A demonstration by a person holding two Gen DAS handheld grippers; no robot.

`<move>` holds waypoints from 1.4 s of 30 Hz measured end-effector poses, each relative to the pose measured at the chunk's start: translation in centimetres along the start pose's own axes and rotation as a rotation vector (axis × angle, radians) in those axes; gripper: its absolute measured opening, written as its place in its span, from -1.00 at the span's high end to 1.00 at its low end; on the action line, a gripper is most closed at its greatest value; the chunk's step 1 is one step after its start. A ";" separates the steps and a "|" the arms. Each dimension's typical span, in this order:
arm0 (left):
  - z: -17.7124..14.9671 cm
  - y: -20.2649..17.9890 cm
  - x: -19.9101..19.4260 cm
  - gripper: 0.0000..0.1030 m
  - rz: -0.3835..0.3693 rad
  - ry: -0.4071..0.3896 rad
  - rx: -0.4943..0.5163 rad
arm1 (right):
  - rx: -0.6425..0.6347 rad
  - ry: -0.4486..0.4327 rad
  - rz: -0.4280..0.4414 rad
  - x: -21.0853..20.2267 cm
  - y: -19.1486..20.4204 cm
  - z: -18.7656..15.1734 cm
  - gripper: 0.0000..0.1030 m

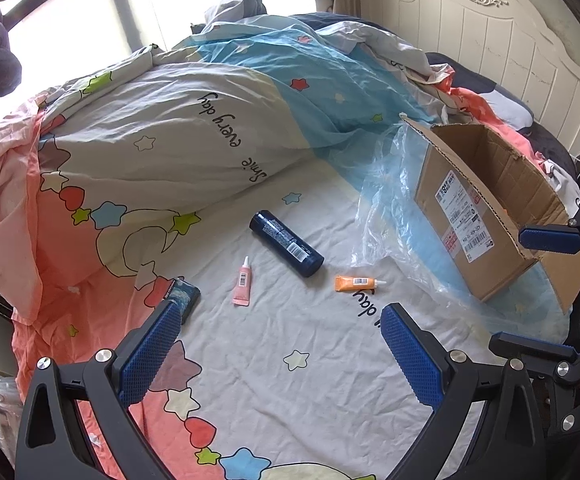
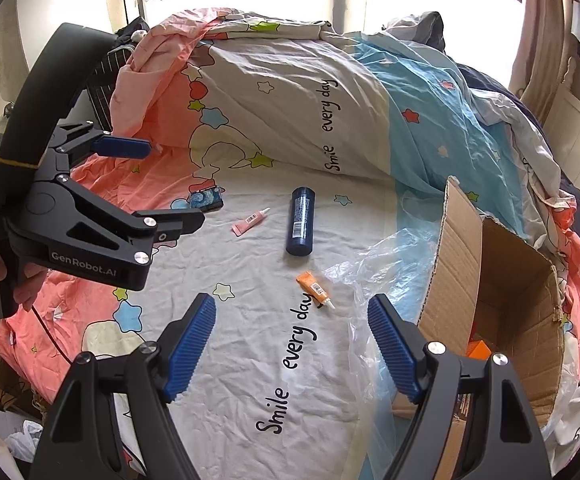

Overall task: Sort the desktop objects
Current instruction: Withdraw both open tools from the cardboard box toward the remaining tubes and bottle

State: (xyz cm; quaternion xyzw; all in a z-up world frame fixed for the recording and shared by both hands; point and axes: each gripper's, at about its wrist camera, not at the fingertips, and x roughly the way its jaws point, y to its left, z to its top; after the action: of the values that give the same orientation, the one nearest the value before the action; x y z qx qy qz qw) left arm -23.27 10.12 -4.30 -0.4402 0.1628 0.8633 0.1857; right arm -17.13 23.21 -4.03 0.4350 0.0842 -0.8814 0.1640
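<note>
On the bedsheet [image 1: 290,400] lie two small tubes, pink tube [image 1: 242,283] and orange tube [image 1: 355,282], one dark blue bottle [image 1: 286,243], one small box [image 1: 184,295]; one cardboard box [image 1: 485,216] stands open near the sheet's right edge. Left gripper [image 1: 282,320] and right gripper [image 2: 291,312] both gape wide, holding nothing.

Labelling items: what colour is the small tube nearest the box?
Orange tube, white cap; clearest in the left wrist view.

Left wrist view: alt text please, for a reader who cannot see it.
Open left gripper above a patterned bedsheet holding a dark blue bottle, pink tube and orange tube; an open cardboard box sits right.
</note>
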 end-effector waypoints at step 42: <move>-0.2 3.6 15.6 -0.99 -0.001 0.083 0.052 | -0.064 0.148 0.070 15.8 0.2 2.2 -0.47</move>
State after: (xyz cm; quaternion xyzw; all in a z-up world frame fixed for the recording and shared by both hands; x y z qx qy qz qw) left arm -33.28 9.68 -16.79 -0.4707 0.1924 0.8397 0.1905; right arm -27.69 18.96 -15.25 0.4963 0.1091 -0.8373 0.2020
